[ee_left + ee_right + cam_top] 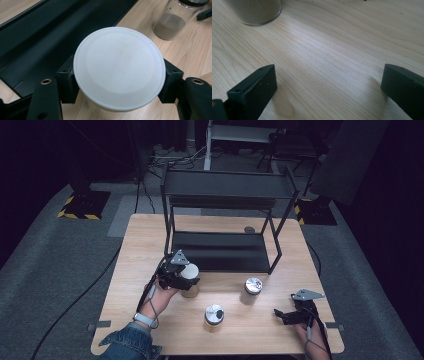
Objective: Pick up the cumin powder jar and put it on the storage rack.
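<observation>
A seasoning bottle with a white lid point(119, 67) stands on the wooden table point(150, 235), just in front of the black shelf rack point(225, 250). My left gripper point(186, 279) is shut on it, one jaw on each side under the lid. In the high view the same white-lidded bottle point(190, 272) sits at the left gripper's tip. Two glass jars with metal lids stand farther right, one point(253, 287) mid-table and one point(214, 314) nearer the front. My right gripper point(281, 314) hovers open over bare wood near the front right; its jaws stand wide apart.
The black two-tier rack takes up the back half of the table, its lower tray point(37, 35) close behind the bottle. A glass jar of brown powder point(170, 25) stands to the right. Another jar base point(254, 11) shows ahead of the right gripper.
</observation>
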Tool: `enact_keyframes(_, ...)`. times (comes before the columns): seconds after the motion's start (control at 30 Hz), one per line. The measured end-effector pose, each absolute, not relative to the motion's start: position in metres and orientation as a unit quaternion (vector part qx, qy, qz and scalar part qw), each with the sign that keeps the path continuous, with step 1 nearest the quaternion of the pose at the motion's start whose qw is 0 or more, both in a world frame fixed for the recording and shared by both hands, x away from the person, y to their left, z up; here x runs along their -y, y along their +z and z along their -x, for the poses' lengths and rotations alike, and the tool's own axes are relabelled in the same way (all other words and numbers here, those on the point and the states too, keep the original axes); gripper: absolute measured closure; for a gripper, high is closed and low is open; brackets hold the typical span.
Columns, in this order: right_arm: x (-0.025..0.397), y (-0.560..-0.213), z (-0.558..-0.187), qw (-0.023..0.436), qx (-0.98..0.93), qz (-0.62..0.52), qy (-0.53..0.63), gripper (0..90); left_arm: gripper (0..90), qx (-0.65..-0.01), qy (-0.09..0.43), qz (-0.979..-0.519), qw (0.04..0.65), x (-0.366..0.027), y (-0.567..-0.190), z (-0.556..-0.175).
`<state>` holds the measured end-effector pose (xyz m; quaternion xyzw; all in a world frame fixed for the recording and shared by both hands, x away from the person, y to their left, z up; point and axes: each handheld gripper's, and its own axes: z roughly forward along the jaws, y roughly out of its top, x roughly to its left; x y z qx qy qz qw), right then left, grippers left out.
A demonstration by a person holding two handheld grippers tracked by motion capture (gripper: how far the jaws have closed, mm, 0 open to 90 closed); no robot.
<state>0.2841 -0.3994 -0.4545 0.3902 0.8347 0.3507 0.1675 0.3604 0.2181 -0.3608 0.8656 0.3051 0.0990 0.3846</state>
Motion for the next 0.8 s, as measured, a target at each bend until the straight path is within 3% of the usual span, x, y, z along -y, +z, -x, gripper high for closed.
enact_keyframes(0.8,0.399,-0.454,-0.284,0.168,-0.834,-0.391,0.350,0.1,32.7,-0.285,0.105,-0.860,0.411,-0.203,-0.296,-0.390)
